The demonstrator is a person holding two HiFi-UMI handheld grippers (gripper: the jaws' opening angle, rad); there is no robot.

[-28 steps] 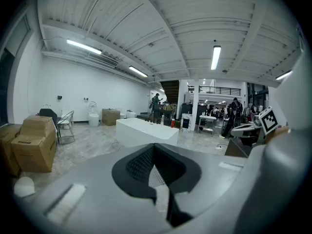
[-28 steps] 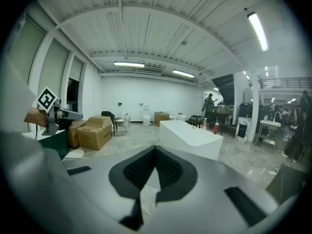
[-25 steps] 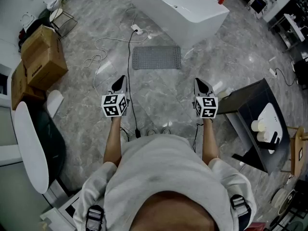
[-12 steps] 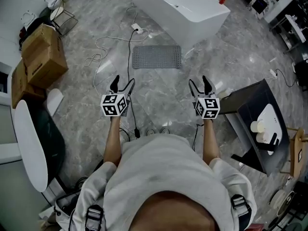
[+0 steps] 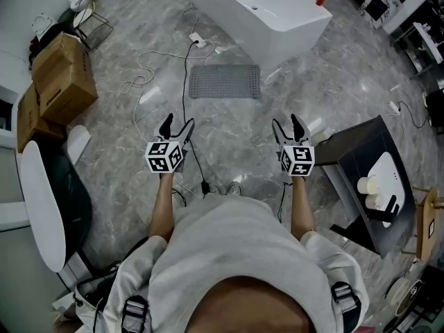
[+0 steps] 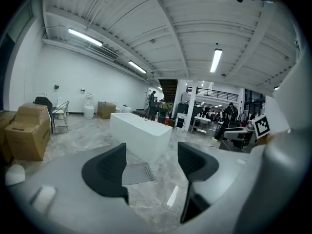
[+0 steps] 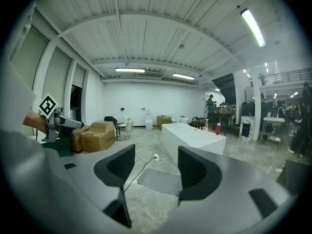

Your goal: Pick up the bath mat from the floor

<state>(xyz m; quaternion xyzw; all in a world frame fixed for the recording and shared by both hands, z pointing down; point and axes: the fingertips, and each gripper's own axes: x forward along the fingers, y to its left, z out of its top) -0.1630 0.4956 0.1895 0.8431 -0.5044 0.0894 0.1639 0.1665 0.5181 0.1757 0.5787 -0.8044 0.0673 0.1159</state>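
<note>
Bath mat: grey, rectangular, with a studded texture. It lies flat on the grey marble-patterned floor, just beside the near long wall of the white bathtub. It is well apart from both hand-held grippers.

A black cable runs along the mat's left short edge, from a white power strip at the foot of the bathtub toward the person. A white cable lies in loops on the floor to the left of the mat.

Left hand-held gripper: held above the floor on the near side of the mat, pointing toward it. Its jaws have just been opening and stand apart, with nothing between them. In the left gripper view the mat shows on the floor beyond the gap.

Right hand-held gripper: held level with the left one, also on the near side of the mat. Its jaws have just been opening, stand apart and are empty. In the right gripper view the mat shows beyond the gap.

Cardboard boxes stand near the floor's left edge. A black side table stands near its right edge.
</note>
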